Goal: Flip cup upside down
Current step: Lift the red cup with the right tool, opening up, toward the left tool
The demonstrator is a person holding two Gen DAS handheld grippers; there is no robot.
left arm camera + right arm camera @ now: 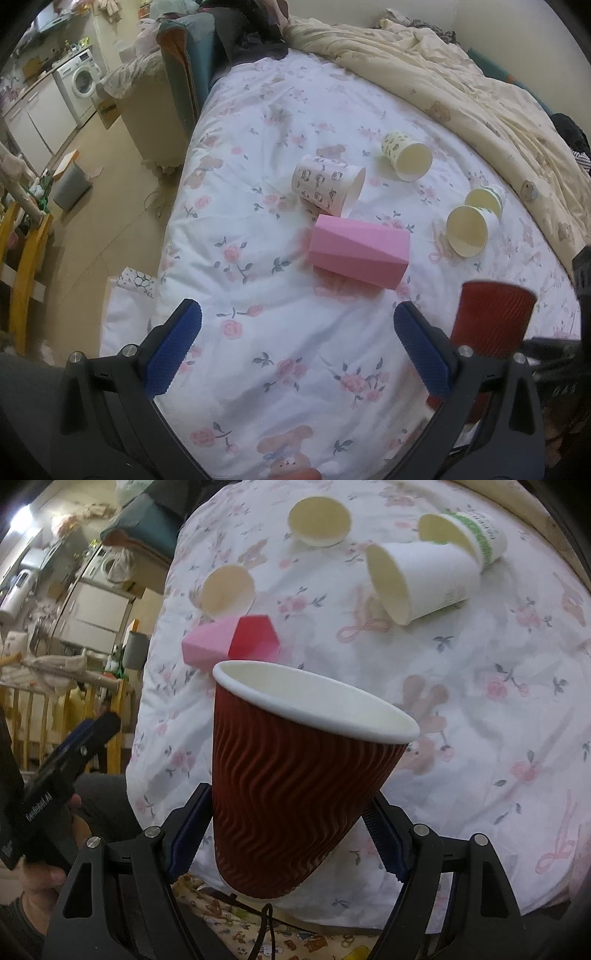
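My right gripper [288,827] is shut on a red ripple paper cup [291,782], held above the bed with its white-rimmed mouth up and tilted away. The same red cup [491,317] shows at the right of the left wrist view. My left gripper [295,332] is open and empty above the floral bedsheet [277,369]. A pink faceted cup [358,251] lies on its side ahead of it; it also shows in the right wrist view [207,642].
Several paper cups lie on their sides on the bed: a patterned one [327,184], a yellow-print one [406,155], two white ones [469,229] [424,579]. A cream duvet [480,92] is bunched at the far right. The bed's left edge drops to the floor [110,206].
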